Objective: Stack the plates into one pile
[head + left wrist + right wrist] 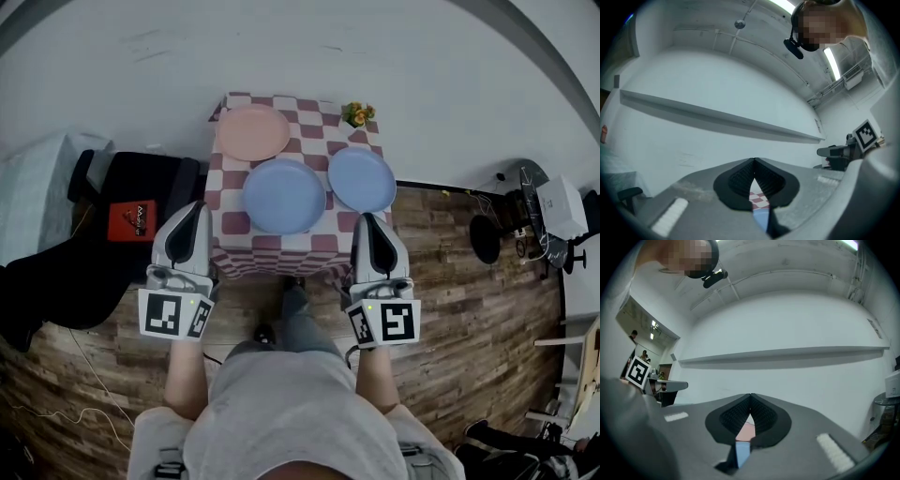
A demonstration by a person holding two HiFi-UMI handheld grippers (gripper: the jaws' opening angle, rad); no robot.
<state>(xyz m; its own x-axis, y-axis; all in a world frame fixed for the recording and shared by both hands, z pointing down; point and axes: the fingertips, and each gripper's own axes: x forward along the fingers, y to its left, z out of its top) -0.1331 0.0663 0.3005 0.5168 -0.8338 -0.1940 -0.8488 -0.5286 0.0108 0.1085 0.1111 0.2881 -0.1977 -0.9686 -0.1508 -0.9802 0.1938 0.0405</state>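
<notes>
Three plates lie apart on a small checkered table in the head view: a pink plate at the far left, a blue plate in the middle near the front, another blue plate at the right. My left gripper is held at the table's front left corner, shut and empty. My right gripper is at the front right corner, also shut with nothing in it. Both gripper views look up at a white wall; a sliver of blue plate and of pink plate shows between the closed pads.
A small pot of yellow flowers stands at the table's far right corner. A black bag with a red label lies on the floor left of the table. Stands and equipment sit at the right on the wooden floor.
</notes>
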